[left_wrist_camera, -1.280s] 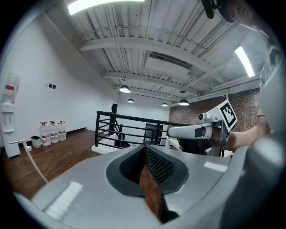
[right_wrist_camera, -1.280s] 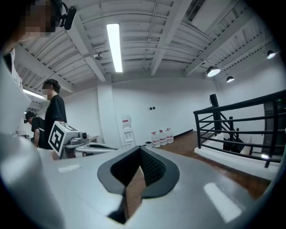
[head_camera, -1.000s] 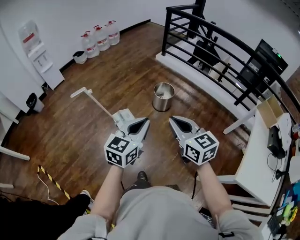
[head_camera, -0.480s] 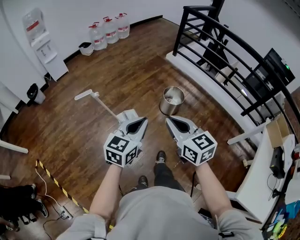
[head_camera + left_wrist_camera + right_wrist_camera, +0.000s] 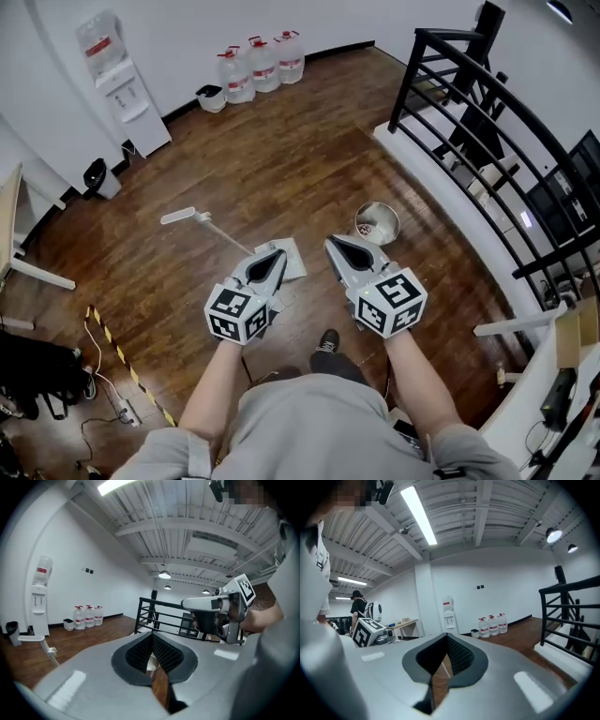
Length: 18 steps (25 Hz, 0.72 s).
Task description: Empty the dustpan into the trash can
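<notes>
left tool (image 5: 270,258) shut over dustpan (image 5: 292,262), trash can (image 5: 377,223) near right tool (image 5: 335,246)

Bright even indoor light, ceiling strip lamp (image 5: 419,515) glaring, heavy fisheye bending, dark vignetted corners

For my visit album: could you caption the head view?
Left gripper and right gripper, both shut and empty, poised near a white dustpan and metal trash can.
</notes>
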### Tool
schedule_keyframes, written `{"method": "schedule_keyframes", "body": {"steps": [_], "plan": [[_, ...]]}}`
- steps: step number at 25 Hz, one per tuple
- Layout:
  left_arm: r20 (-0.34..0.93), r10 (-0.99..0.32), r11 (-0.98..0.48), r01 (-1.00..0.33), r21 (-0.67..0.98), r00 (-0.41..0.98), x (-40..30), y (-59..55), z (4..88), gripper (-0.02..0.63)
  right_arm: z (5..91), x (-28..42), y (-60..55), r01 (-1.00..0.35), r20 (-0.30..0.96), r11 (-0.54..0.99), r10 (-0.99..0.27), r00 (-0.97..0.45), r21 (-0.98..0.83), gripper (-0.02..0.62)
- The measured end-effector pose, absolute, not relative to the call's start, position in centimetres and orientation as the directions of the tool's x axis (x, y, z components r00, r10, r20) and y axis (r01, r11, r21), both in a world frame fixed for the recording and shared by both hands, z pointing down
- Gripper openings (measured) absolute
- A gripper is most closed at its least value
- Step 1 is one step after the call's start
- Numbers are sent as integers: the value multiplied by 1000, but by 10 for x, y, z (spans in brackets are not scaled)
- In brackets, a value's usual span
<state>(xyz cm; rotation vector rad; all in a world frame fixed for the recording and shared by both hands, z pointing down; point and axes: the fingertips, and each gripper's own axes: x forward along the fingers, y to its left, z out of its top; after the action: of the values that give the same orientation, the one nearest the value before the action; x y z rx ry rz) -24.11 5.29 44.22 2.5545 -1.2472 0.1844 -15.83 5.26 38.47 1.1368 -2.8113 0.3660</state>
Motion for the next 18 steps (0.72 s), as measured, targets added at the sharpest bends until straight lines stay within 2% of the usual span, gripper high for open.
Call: {"method": "schedule_keyframes", "body": {"steps": [8,14,18], "plan": [[278,-844,-431,-888,158,459,-274,9,446,6,402,-177,8,-593,176,771,-566,-805,-234,0],[263,-886,-350,-923,158,381,-339,-10,447,6,404,-233,-14,-545,182,808,-515,-838,-221,0],[302,-880,-335,-929,154,367,-377,-19,467,6,408,-270,-31,-537,207,818,-500,-841,-206,0]]}}
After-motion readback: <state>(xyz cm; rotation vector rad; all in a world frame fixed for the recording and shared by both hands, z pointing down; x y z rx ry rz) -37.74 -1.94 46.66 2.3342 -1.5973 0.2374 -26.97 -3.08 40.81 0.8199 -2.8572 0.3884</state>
